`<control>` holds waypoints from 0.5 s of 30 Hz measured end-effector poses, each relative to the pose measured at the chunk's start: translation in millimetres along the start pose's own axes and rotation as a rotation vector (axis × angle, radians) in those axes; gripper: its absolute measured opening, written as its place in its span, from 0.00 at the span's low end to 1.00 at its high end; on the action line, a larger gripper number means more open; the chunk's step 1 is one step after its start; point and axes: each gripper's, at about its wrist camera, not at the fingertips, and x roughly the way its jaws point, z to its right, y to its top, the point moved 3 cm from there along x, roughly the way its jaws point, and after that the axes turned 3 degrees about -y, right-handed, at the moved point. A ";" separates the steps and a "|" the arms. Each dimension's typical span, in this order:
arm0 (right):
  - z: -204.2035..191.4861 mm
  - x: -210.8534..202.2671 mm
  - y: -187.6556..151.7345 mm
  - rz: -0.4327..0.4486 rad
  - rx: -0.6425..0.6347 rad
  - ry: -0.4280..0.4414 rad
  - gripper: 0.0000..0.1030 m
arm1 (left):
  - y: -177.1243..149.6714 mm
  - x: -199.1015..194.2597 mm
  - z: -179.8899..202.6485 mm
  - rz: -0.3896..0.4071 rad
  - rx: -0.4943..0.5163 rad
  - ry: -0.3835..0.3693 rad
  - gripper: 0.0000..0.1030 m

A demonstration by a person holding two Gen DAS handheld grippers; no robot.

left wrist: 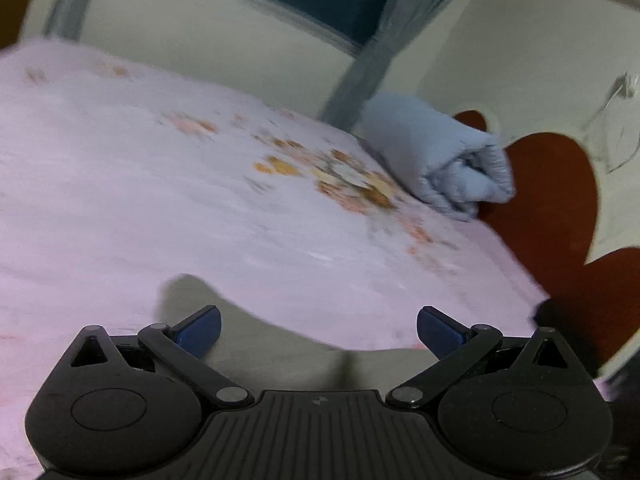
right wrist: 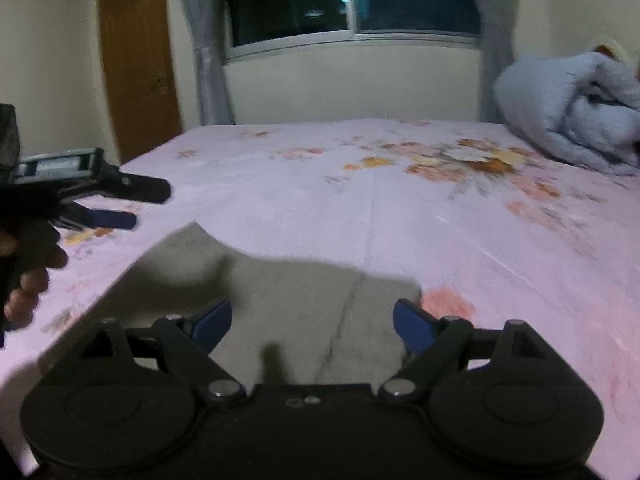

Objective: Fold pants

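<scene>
Nearest, the right hand-held gripper (right wrist: 312,326) hovered open over flat grey fabric pants (right wrist: 280,300) on the pink floral bed (right wrist: 360,184) — the left hand-held gripper (left wrist: 319,330), also open and empty, poised beside, seemingly readying a fold.

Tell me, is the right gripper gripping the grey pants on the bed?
Apart. In the right wrist view, the right gripper has its jaws spread wide above the grey pants, nothing pinched between its blue pads.
</scene>
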 end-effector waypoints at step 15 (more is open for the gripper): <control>30.4 34.5 -34.7 -0.267 -0.013 0.009 0.88 | 1.4 46.7 -20.6 -0.083 0.051 0.174 0.92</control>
